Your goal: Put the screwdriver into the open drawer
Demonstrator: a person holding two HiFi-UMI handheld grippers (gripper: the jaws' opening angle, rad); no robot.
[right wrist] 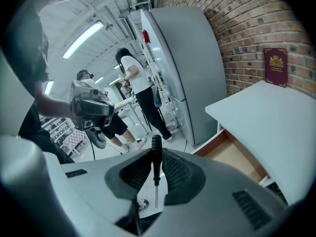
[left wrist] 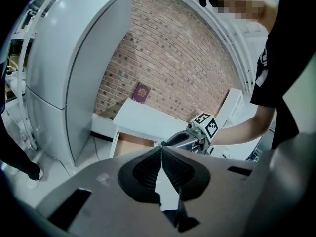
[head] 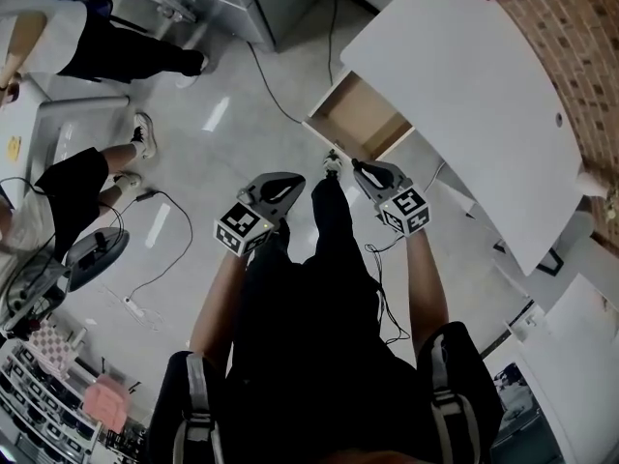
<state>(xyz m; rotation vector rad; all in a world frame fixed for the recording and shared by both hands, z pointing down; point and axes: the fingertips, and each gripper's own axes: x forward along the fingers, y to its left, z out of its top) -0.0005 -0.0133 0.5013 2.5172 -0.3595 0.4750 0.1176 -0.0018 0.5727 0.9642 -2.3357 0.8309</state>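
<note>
Right gripper view: screwdriver [right wrist: 156,144] is pinched between the fingers of the right gripper [right wrist: 156,156], handle past the tips. Open drawer [right wrist: 232,158] is seen beyond them. Left gripper [left wrist: 161,148] is closed on nothing. Pivoting in the narrow pinch is judged a risk; a drop short of the drawer could result.

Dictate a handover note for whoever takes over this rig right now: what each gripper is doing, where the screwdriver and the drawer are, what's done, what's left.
Left gripper: shut, empty, held beside the right one.
Right gripper: shut on the screwdriver, handle poking out past the jaw tips.
Drawer: open under the white desk, looks empty, just ahead of the grippers.
Done: screwdriver in hand, drawer open.
Left: bring the screwdriver over the drawer, lower it in, release.
</note>
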